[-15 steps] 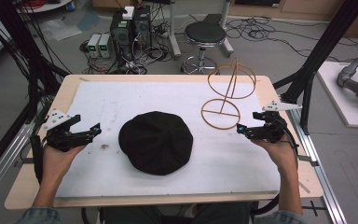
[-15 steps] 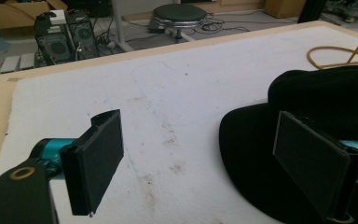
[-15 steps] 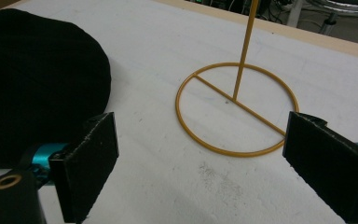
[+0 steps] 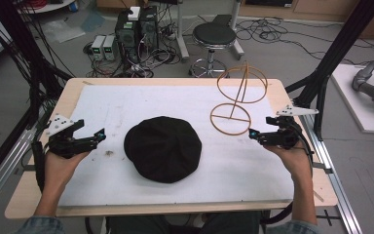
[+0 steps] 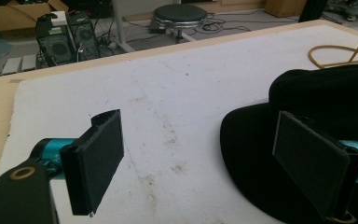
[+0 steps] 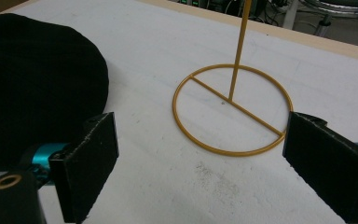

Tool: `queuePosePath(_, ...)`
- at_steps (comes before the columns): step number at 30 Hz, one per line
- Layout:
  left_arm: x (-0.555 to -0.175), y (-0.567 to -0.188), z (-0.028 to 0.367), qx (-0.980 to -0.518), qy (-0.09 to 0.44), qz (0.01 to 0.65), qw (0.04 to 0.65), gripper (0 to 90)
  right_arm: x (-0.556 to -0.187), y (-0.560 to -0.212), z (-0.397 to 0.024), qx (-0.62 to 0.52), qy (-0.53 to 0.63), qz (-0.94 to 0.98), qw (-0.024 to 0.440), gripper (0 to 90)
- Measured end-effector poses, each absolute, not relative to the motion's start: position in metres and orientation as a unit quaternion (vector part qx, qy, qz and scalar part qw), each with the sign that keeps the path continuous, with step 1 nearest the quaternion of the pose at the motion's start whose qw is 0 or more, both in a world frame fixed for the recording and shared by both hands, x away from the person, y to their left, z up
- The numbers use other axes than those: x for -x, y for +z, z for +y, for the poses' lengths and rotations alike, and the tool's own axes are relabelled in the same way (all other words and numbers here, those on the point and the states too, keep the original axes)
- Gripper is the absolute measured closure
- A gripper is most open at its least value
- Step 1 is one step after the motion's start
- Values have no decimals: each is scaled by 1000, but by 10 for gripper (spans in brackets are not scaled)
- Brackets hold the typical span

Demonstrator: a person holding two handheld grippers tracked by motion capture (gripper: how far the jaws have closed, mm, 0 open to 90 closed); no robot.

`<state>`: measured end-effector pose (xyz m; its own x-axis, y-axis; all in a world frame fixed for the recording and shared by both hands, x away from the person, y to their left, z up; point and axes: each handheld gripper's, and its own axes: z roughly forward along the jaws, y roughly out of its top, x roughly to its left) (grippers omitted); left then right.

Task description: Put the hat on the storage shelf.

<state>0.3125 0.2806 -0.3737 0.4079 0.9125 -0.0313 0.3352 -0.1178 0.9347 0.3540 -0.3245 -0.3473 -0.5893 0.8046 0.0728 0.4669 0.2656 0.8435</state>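
Note:
A black soft hat [image 4: 163, 148] lies flat in the middle of the white mat. A gold wire stand [image 4: 230, 119] rises at the back right, with a round base ring, a thin post and an upper hoop [image 4: 242, 84]. My left gripper [image 4: 97, 135] rests on the mat left of the hat, open and holding nothing. In the left gripper view the hat [image 5: 317, 98] sits behind the right-hand jaw of that gripper [image 5: 205, 158]. My right gripper [image 4: 253, 134] is open just right of the stand's base. In the right gripper view the base ring [image 6: 233, 109] lies ahead of its gripper [image 6: 209, 163], with the hat [image 6: 37, 79] at far left.
The white mat [image 4: 126, 102] covers most of a wooden table [image 4: 68, 92]. Black frame posts [image 4: 338, 53] stand at both sides. Beyond the far edge are a round stool [image 4: 214, 36], computer boxes [image 4: 136, 29] and loose cables on the floor.

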Motion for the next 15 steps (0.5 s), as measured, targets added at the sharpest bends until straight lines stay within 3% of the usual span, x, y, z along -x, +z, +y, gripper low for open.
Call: queuePosePath(15, -311, -373, 282, -686, 302, 454, 482, 169, -356, -348, -320, -405, 444, 776, 188, 101)
